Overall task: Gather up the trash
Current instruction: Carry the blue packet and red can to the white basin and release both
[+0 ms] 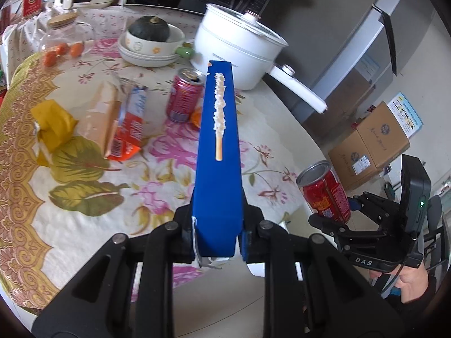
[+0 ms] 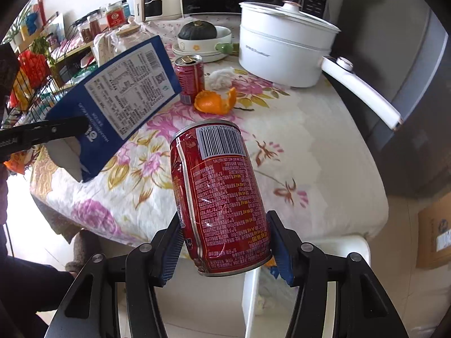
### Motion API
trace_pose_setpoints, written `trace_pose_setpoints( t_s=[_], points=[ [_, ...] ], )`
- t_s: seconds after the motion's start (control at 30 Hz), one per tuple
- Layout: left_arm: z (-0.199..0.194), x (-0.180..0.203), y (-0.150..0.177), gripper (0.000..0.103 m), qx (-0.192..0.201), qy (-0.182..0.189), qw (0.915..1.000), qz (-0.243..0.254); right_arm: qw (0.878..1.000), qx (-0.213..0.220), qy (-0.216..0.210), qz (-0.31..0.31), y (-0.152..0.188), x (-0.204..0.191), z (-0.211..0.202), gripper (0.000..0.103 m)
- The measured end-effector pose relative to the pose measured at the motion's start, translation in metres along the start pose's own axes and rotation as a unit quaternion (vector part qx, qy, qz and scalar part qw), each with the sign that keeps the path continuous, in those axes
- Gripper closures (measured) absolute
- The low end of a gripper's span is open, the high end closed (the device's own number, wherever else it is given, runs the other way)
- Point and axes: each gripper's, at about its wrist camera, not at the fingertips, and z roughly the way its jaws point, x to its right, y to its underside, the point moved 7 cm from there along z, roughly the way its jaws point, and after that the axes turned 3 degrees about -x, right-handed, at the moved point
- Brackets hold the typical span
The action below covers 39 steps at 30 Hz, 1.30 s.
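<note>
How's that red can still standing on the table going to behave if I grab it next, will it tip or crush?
The standing can has its tab opened, so it is probably empty and light. It is tall for its base, so a sideways nudge would likely tip it and set it rolling. The can in the right gripper looks dented, so thin walls may crush.

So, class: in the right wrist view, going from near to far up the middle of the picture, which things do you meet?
Held red can → orange peel → open red can standing on the table → dark green squash in its bowl.
</note>
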Motion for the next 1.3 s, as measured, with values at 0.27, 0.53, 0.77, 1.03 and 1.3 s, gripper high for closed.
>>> trace_pose_setpoints(
  t_s=[0.27,0.53,0.77,1.03,1.3],
  points=[
    [0.024,0.053,0.018,0.079,-0.033,0.033,0.9984,0.033,0.999,-0.004,0.000,0.047,0.037,0.032,-0.032,0.045],
    [0.050,0.113,0.039,0.079,-0.068,0.058,0.9921,0.088,0.995,-0.026,0.030,0.093,0.079,0.081,-0.041,0.045],
    [0.079,0.163,0.067,0.079,-0.107,0.075,0.9804,0.147,0.990,-0.032,0.047,0.131,0.115,0.118,-0.053,0.045],
    [0.109,0.204,0.093,0.079,-0.151,0.090,0.9684,0.177,0.983,-0.042,0.066,0.167,0.153,0.153,-0.063,0.045],
    [0.135,0.209,0.099,0.053,-0.171,0.073,0.9691,0.162,0.979,-0.053,0.073,0.183,0.168,0.171,-0.064,0.045]
  ],
)
